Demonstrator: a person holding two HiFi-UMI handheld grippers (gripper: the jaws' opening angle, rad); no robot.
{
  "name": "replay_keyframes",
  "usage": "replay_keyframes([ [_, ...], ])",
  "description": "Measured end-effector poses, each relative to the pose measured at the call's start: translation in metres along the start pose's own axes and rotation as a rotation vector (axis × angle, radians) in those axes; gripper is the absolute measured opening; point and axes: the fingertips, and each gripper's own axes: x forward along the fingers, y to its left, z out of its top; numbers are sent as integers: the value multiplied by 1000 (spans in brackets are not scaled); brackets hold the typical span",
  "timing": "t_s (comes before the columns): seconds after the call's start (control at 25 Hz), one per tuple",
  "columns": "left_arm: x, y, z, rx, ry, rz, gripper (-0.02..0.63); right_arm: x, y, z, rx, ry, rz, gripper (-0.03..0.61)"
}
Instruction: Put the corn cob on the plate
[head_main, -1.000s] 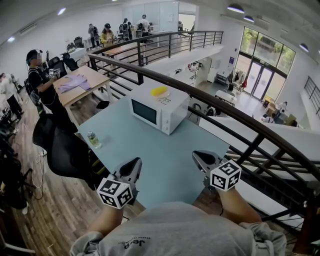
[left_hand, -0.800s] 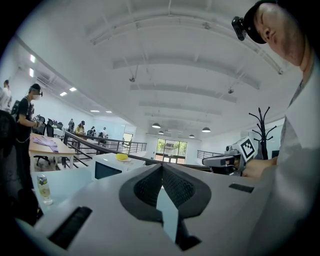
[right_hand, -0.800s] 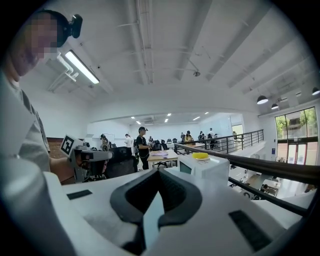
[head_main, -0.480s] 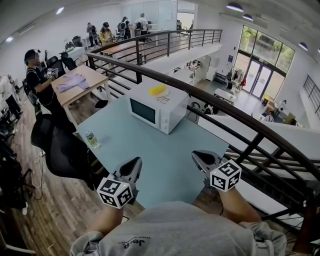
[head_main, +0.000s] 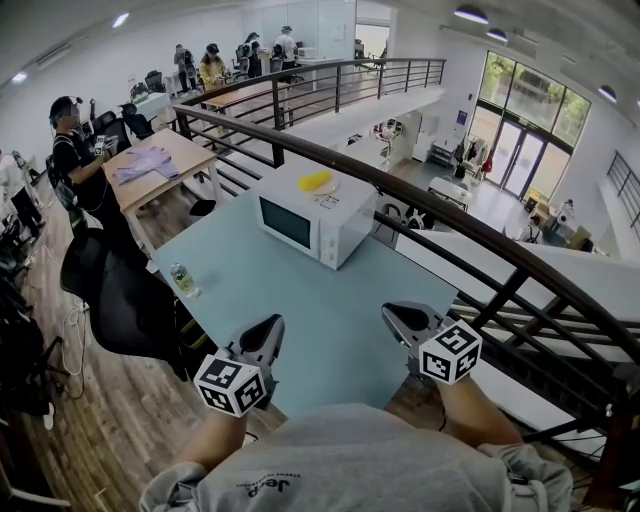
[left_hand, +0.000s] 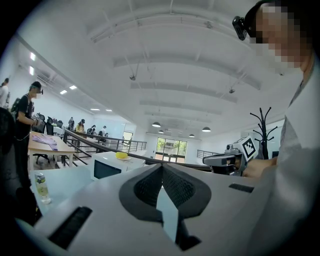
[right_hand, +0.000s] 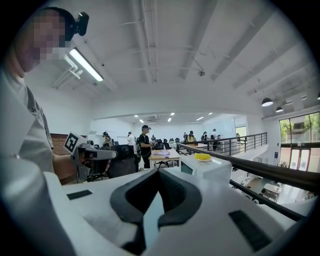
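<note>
1. Hovering low over the near edge of the pale blue table (head_main: 330, 330), the left gripper (head_main: 266, 332) and the right gripper (head_main: 398, 316) both have their jaws pressed together with nothing between them. Either one would have to spread its jaws before it could take anything; arriving closed would just shove the target.
2. The yellow thing I take for the corn cob (head_main: 316, 180) lies well away from both grippers, on top of the white microwave oven (head_main: 300, 225) at the far end of the table. It seems to rest on or against a small white plate (head_main: 333, 188) there. It is too small to say whether it lies fully on the plate.
3. A rounded cob probably rolls easily. A nudge or an off-centre pinch could send it off the oven top.
4. The black railing (head_main: 450, 215) runs just behind the oven, with an open drop beyond it. A cob knocked that way would likely be lost.
5. The plate looks light and sits near the oven's edge, so a push could slide it off.
6. A long reach could also clip the small bottle (head_main: 184, 278) at the table's left edge.
</note>
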Motion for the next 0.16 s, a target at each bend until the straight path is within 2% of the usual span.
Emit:
replay_keyframes([
  [0.16,5,0,1,-1,0,-2,18,1,-4,1,4,1,8,15],
])
